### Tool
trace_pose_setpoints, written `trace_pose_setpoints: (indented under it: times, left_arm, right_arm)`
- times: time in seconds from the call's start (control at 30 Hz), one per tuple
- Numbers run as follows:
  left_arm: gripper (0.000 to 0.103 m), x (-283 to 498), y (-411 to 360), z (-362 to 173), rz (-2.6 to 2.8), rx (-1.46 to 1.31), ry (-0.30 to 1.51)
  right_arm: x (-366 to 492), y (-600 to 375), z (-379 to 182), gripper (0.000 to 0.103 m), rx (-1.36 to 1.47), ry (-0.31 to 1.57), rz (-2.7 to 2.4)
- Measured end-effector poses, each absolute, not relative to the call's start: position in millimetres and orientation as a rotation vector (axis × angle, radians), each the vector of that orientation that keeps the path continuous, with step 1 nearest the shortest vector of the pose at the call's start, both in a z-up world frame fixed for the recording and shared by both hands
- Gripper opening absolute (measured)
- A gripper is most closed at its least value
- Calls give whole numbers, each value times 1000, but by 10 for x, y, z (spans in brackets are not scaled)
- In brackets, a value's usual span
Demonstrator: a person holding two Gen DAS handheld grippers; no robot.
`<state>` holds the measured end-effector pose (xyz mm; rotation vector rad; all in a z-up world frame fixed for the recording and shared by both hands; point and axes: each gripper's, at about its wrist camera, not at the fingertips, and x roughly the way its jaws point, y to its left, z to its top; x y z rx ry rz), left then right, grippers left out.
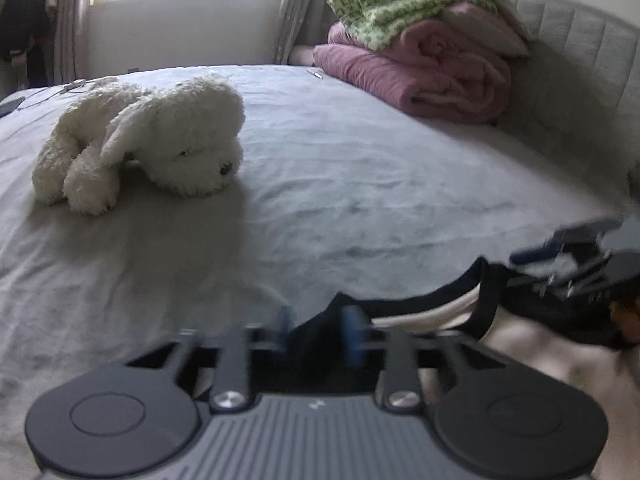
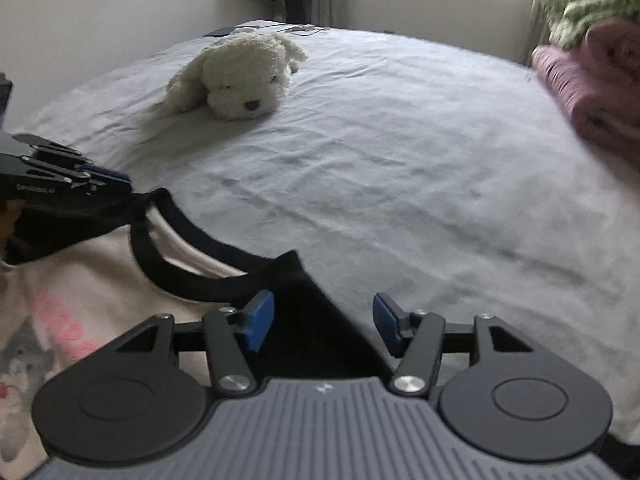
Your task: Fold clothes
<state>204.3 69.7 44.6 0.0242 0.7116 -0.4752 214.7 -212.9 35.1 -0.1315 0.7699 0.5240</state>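
Jaws of the left gripper (image 1: pixel 318 330) stand pinched on black cloth at one shoulder of the T-shirt (image 2: pixel 92 292), the blue pads close with the fabric bunched between them; jaws of the right gripper (image 2: pixel 324 326) stand wide apart, with the black sleeve (image 2: pixel 316 320) of the same shirt lying between and beneath them, not gripped as far as the right wrist view shows; the shirt is cream with a black neckband (image 2: pixel 176 240), black sleeves and a pink-and-grey print (image 2: pixel 48 332), and it lies at the near edge of the bed (image 2: pixel 400 160), just under both tools; its shoulder line runs crosswise from one gripper to the other, so each holds its own end and the body of the shirt falls back toward the person, out of view; the relation that matters is that the right jaws already straddle their corner, nearer to it than the left could reach; I judge a grip there would let the shoulders be carried as a pair; whether that opens a fold or finishes one I cannot say; beyond, well apart, lie a plush dog (image 1: pixel 160 136) and stacked blankets (image 1: pixel 432 52)
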Motion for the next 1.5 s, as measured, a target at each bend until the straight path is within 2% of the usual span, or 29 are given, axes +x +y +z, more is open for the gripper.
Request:
trace_pose_setpoints:
  times: [0.07, 0.1, 0.13, 0.17, 0.2, 0.23, 0.33, 0.5, 0.6, 0.77, 0.9, 1.0, 1.07, 1.1, 1.13, 1.23, 1.33, 1.5]
  left_arm:
    - [48, 2068, 619, 381, -457, 64, 731]
    - [47, 2082, 570, 342, -445, 89, 743]
    - [45, 2085, 530, 307, -441, 103, 745]
    - [41, 2082, 494, 275, -442, 111, 741]
    - [23, 2078, 466, 258, -452, 111, 739]
    - [13, 2073, 438, 258, -458, 116, 736]
    - [6, 2051, 378, 309, -442, 139, 716]
    - [5, 2060, 410, 536, -375, 101, 634]
    - [6, 2093, 342, 567, -333, 130, 593]
    - [6, 2148, 137, 178, -269, 242, 630]
    - [9, 2135, 142, 179, -242, 219, 626]
    - [19, 2124, 239, 309, -232, 182, 643]
    - [19, 2030, 388, 480, -209, 145, 634]
    - [20, 1983, 463, 565, -197, 126, 630]
    - [23, 1936, 537, 650, -186, 108, 626]
    - [31, 1795, 761, 907, -151, 52, 612]
    - [31, 1554, 987, 1032, -109, -13, 645]
    - [31, 925, 1077, 948, -61, -49, 783]
  right_arm:
    - [2155, -2098, 301, 56, -146, 789, 533]
    - [2149, -2072, 290, 50, -165, 785, 538]
    - [2140, -2056, 291, 36, -170, 783, 549]
    - [2143, -2049, 299, 28, -161, 787, 560]
    - [2146, -2029, 310, 13, -161, 787, 557]
    - [2146, -2000, 318, 8, -183, 783, 541]
    - [2095, -1895, 327, 6, -279, 752, 520]
    - [1974, -1748, 397, 3, -417, 626, 440]
    - [2027, -1693, 296, 3, -454, 628, 402]
    - [2114, -1602, 127, 3, -516, 629, 338]
    - [2123, -1666, 62, 4, -443, 608, 306]
    - [2132, -1684, 65, 10, -417, 611, 295]
    - [2105, -1658, 134, 20, -425, 620, 275]
    - [2078, -1681, 214, 34, -423, 622, 256]
    - [2014, -1724, 312, 39, -402, 609, 244]
    - [1743, -1924, 583, 43, -298, 584, 208]
    - [1400, -2174, 736, 43, -182, 607, 182]
    - [765, -2510, 706, 43, -1, 717, 137]
